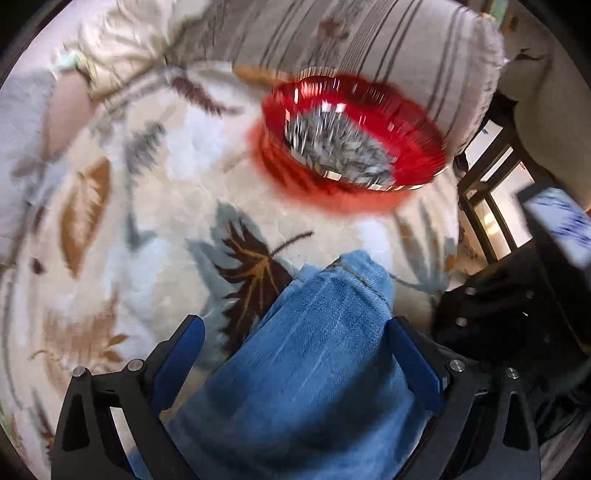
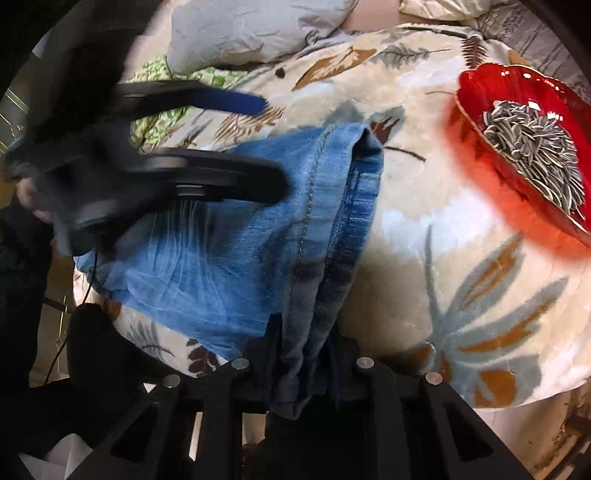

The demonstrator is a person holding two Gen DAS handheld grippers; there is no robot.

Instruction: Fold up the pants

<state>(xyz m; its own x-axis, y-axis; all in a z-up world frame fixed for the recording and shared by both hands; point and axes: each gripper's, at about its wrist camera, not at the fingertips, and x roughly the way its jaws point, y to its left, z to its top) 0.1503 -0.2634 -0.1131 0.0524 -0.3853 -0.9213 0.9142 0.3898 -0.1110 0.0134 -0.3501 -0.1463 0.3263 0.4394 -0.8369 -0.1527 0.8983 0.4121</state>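
Note:
The blue denim pants (image 1: 314,350) lie folded on a leaf-patterned blanket (image 1: 166,206). In the left wrist view my left gripper (image 1: 295,332) is open, its blue-padded fingers (image 1: 184,343) on either side of the folded pants. In the right wrist view the pants (image 2: 240,236) run from the blanket (image 2: 461,295) into my right gripper (image 2: 303,350), which is shut on a bunched edge of the denim. The left gripper shows blurred in that view (image 2: 269,136), its jaws apart over the pants' far end.
A red glass bowl (image 1: 354,136) of sunflower seeds sits on the blanket beyond the pants; it also shows in the right wrist view (image 2: 524,147). A striped cushion (image 1: 369,40) and a grey pillow (image 2: 258,29) lie at the back. The blanket's edge drops off near a dark frame (image 1: 491,206).

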